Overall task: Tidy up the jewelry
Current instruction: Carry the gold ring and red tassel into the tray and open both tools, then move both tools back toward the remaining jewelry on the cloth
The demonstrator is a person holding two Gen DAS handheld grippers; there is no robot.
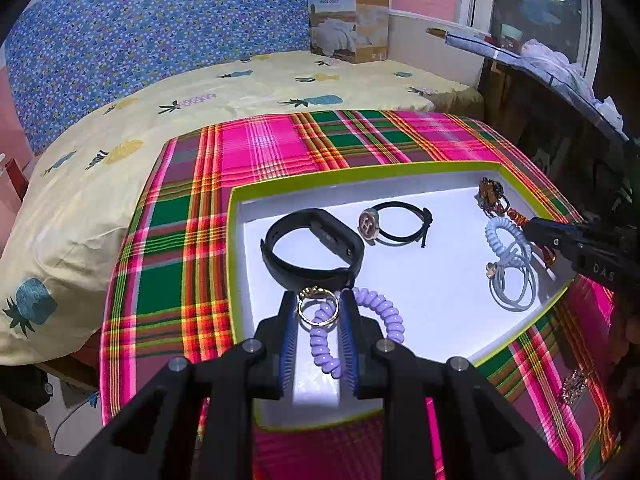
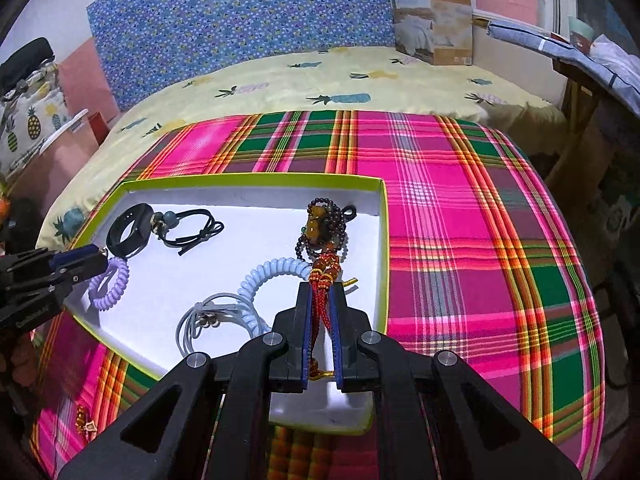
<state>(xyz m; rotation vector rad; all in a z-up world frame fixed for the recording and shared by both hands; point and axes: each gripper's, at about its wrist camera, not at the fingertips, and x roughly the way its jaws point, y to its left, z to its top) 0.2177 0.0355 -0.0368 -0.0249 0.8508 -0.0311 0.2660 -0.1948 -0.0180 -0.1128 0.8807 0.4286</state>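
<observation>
Left gripper (image 1: 319,310) pinches gold ring (image 1: 318,307) above near-left part of white tray (image 1: 400,168), purple coil tie (image 1: 376,312) directly beneath. Right gripper (image 2: 320,308) clamps red cord of bead pendant (image 2: 320,236); pendant's long axis runs far from jaws, along tray's right wall.

A pineapple-print bedsheet (image 2: 360,76) lies behind the plaid cloth (image 2: 460,208), with a quilt box (image 2: 434,20) at the wall.

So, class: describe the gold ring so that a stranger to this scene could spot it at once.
Find the white tray with the lime-green rim on the pink plaid cloth. At its near edge the left claw pinches a thin gold ring, just above a purple spiral hair tie. It is the only bare metal band there.
</observation>
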